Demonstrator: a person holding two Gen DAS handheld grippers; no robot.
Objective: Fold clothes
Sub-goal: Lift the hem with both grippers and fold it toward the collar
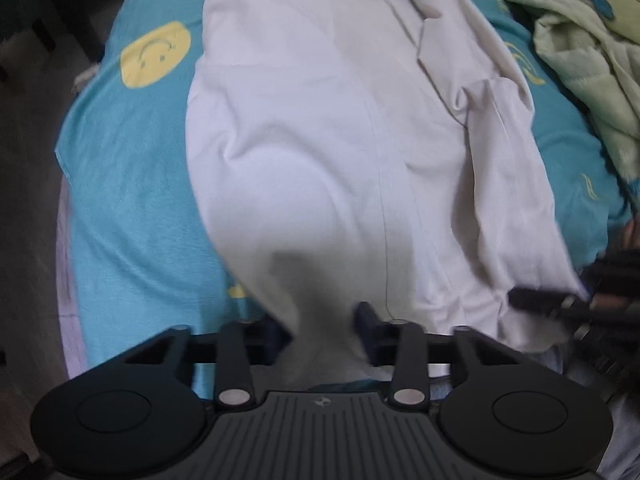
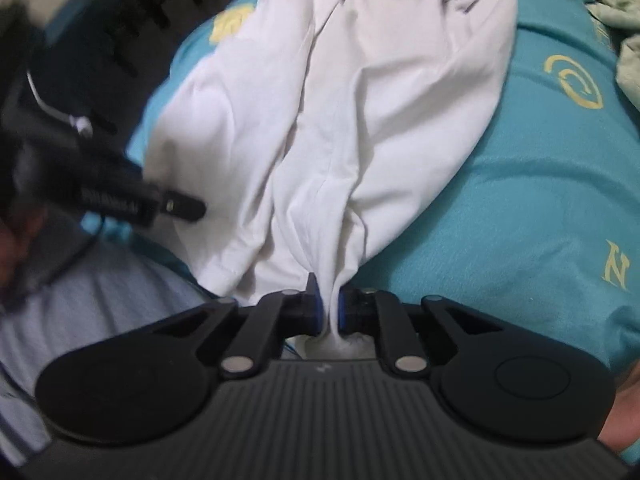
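A: Where's the shirt [image 1: 320, 140]?

B: It lies lengthwise on the teal sheet [image 1: 132, 200], collar at the far end, hem nearest you. A green blanket [image 1: 592, 40] is bunched off to one side.

A: And your grips?

B: Your right gripper [image 2: 328, 308] has its fingers pinched on a bunched bit of hem. Your left gripper [image 1: 326, 332] has hem cloth between its fingers, which look wider set; the blur hides whether they press, though they seem clamped on it.

A: So which step?

B: I'd judge the lengthwise fold is starting. Next, you'd lift both corners together and carry the hem level toward the collar, keeping it taut.
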